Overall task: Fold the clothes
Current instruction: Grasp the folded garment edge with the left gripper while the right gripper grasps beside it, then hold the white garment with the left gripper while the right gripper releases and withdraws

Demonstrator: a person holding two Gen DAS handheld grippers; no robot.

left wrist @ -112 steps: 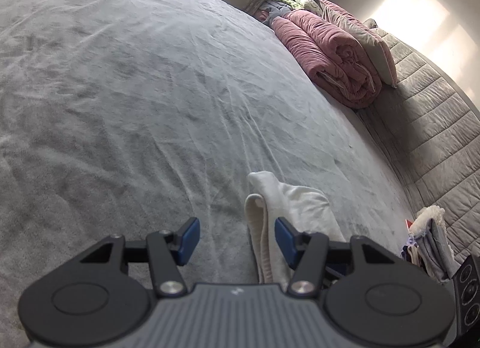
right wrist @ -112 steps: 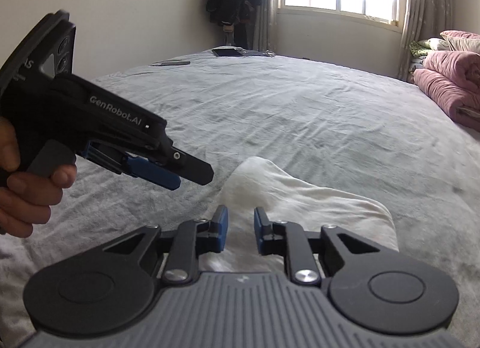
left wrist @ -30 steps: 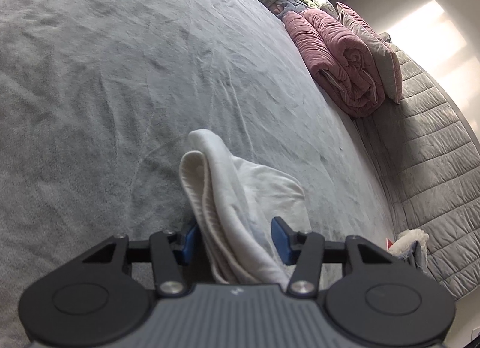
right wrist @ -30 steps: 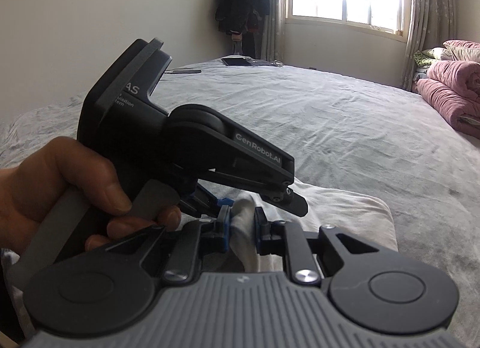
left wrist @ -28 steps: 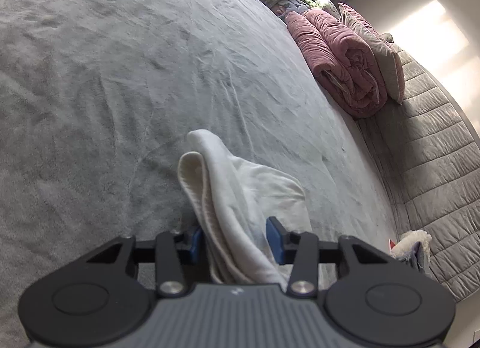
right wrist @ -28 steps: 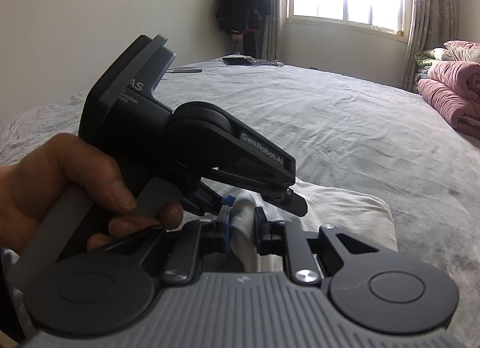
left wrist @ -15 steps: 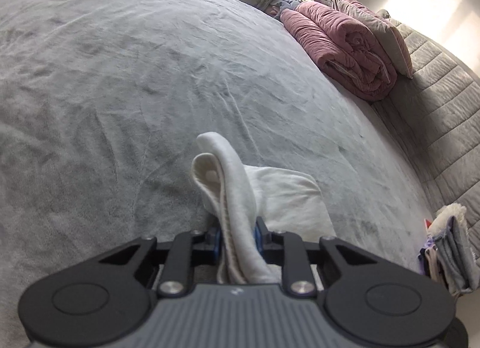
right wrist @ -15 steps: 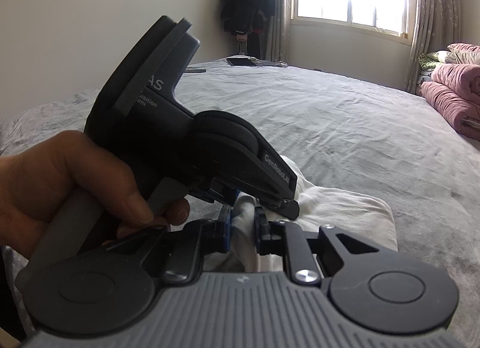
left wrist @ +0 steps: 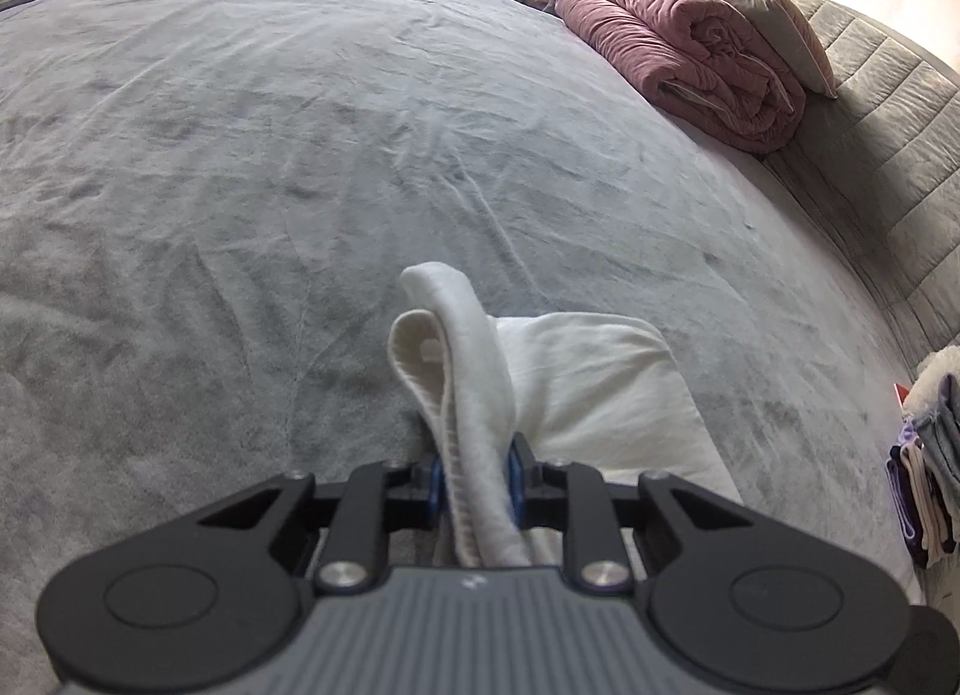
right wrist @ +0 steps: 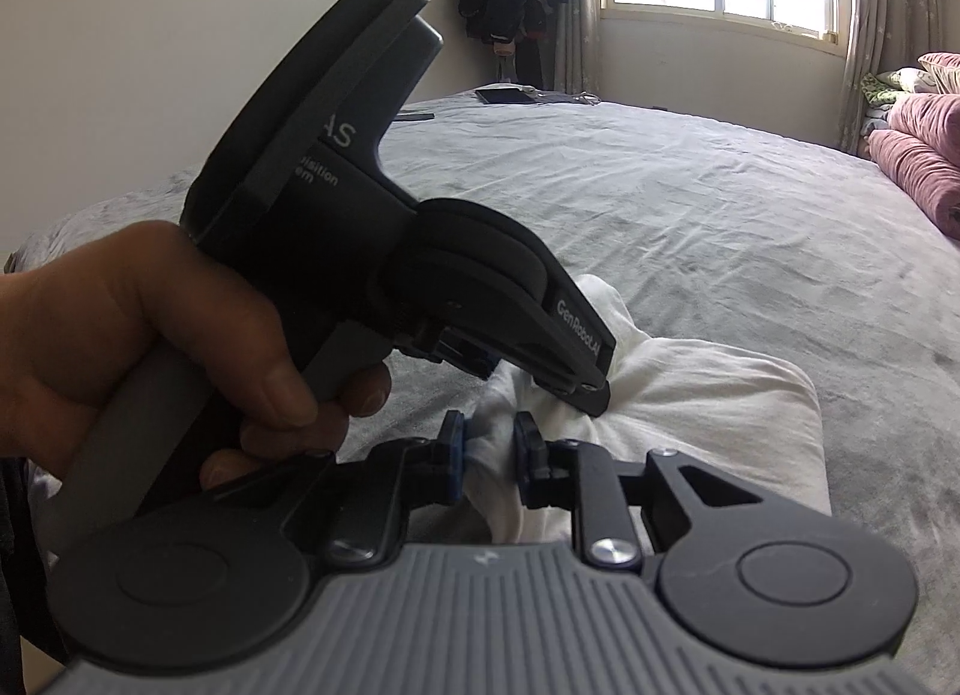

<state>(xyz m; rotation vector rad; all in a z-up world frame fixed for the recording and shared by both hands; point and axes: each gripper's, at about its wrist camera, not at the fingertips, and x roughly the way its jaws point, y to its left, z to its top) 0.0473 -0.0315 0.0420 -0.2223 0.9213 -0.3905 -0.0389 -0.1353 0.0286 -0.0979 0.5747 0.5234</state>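
A folded white cotton garment (left wrist: 576, 389) lies on the grey-sheeted bed (left wrist: 300, 155), toward its near edge. The left gripper (left wrist: 474, 482) has its jaws clamped on a raised fold of the garment. The right gripper (right wrist: 487, 458) has its jaws easing apart, white cloth between them. A rolled pink quilt (left wrist: 690, 53) sits at the bed's far corner.

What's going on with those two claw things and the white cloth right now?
Left gripper clamped on white garment's folded edge. Right gripper opening, cloth between its jaws. Garment lies bunched on grey bed. Nothing in the way.
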